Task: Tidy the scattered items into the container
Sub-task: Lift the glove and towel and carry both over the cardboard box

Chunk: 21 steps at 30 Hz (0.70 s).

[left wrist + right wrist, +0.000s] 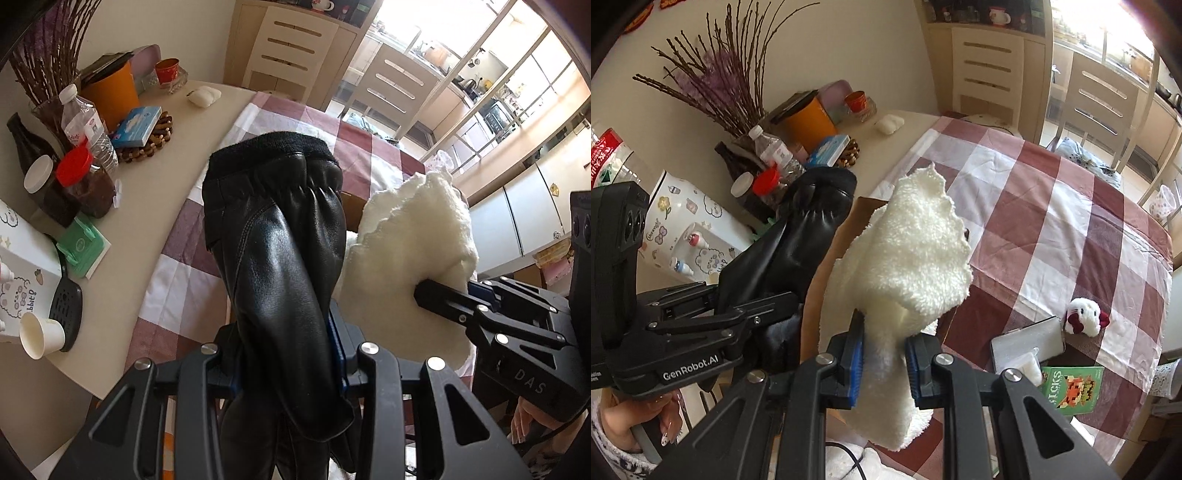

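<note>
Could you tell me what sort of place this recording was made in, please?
Most likely a home dining area: a table under a checked tablecloth, wooden dining chairs beside it, and household clutter such as a water bottle.

— What is on the table by the wall?
— A water bottle [88, 125], a jar with a red lid [75, 168], an orange tub [110, 94] and a blue box [136, 125].
— And by the window?
— Two wooden chairs [291, 48].
</note>
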Motion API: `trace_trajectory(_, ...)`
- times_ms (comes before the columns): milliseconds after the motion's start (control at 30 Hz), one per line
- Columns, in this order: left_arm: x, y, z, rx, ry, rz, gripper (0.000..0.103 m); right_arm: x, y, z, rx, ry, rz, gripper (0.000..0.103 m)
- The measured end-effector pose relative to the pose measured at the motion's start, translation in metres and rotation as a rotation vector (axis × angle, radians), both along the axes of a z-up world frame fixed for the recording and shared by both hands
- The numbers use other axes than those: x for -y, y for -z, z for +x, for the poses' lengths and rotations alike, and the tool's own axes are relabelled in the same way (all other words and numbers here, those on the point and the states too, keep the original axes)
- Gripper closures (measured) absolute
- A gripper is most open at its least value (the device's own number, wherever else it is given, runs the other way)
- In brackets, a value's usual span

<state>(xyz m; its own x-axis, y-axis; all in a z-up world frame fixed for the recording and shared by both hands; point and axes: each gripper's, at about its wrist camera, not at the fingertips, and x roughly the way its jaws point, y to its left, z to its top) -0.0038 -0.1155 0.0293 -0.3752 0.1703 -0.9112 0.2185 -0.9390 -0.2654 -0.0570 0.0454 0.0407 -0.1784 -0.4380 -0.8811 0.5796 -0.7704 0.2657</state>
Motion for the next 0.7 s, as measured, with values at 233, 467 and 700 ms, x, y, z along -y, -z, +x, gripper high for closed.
trace_trajectory(233,-0.004,0.006,-0.003,0.034,0.012,-0.028,0.066,0.003,0.006,-0.001,0.016,-0.005,0.02,0.082)
trace_trajectory(467,-0.008,0.017,-0.007,0.074,0.024,-0.056,0.066,0.008,0.015,-0.001,0.038,-0.025,0.046,0.082)
trace_trajectory(700,-0.016,0.027,-0.012,0.1,0.049,-0.062,0.066,0.01,0.019,-0.002,0.052,-0.036,0.061,0.082)
